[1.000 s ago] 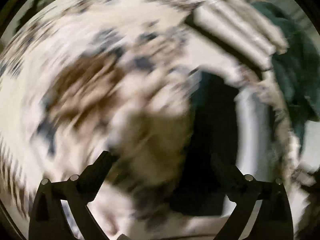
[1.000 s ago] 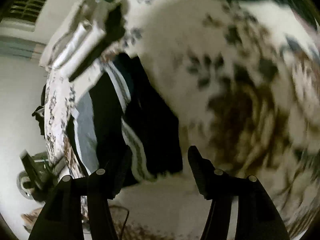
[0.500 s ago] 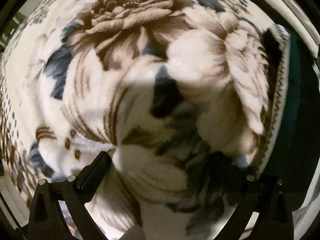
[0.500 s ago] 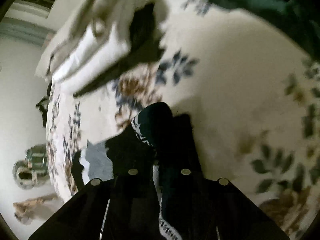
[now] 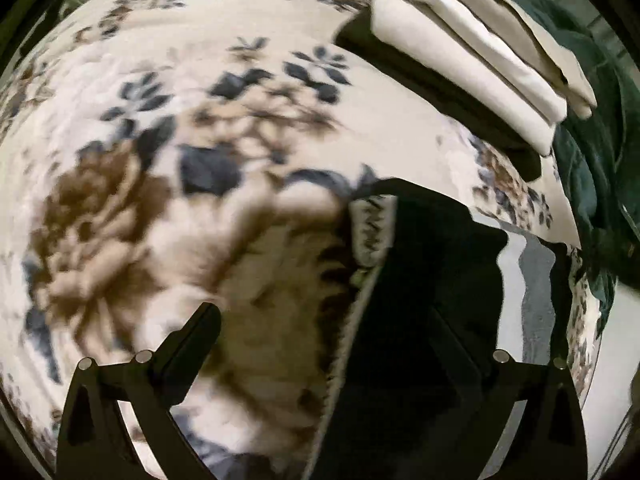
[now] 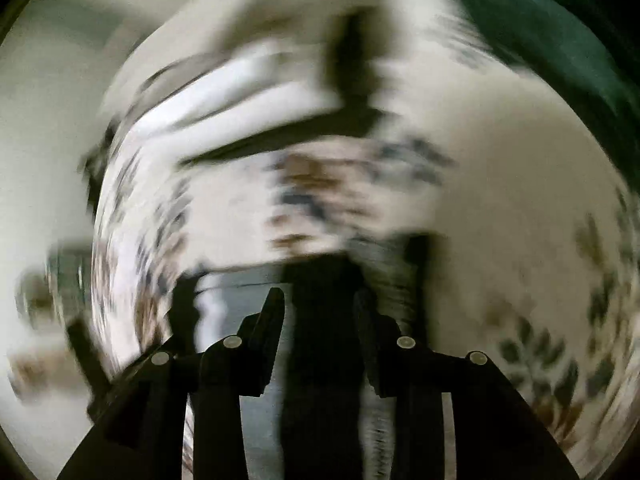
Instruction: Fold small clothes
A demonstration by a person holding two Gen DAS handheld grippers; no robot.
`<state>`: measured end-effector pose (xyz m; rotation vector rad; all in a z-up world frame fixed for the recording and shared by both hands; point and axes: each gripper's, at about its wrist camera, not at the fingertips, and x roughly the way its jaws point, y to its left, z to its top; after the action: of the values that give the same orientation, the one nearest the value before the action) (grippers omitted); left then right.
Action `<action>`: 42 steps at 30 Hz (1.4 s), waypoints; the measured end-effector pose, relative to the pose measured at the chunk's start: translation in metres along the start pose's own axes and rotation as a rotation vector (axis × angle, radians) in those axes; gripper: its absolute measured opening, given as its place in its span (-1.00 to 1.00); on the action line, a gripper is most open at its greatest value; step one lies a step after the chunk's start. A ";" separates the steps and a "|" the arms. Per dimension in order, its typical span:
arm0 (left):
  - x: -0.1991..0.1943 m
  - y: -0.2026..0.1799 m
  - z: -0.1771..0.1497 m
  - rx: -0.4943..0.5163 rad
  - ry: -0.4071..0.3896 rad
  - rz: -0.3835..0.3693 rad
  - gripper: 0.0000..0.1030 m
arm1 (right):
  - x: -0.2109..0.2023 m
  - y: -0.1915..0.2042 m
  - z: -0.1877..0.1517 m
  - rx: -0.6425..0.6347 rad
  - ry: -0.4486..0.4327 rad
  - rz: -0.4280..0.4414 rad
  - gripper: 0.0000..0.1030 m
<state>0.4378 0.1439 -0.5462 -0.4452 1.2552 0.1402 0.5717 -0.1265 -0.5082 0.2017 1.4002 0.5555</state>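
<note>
Floral blanket (image 5: 240,80) w/ folded cream stack (image 5: 472,52); black garment (image 5: 420,320) unfolded. Left gripper (image 5: 324,344) apart; right gripper (image 6: 320,320) half-closed round it, grip unclear.

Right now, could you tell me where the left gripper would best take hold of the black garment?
Probably the patterned waistband at the top edge of the black garment, approached from the left over the floral blanket. That band is a raised, distinct edge, whereas the rest lies flat.
</note>
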 end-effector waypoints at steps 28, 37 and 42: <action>0.011 0.000 -0.035 -0.079 0.077 -0.225 1.00 | 0.101 0.064 0.056 -0.029 0.266 0.123 0.28; 0.035 0.000 -0.041 -0.152 0.173 -0.457 1.00 | 0.017 -0.126 -0.093 0.406 0.203 0.204 0.96; 0.052 0.001 -0.034 -0.180 0.192 -0.534 1.00 | 0.085 -0.156 -0.127 0.462 0.213 0.435 1.00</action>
<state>0.4241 0.1243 -0.6034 -0.9508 1.2741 -0.2502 0.4936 -0.2429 -0.6754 0.8546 1.6915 0.6128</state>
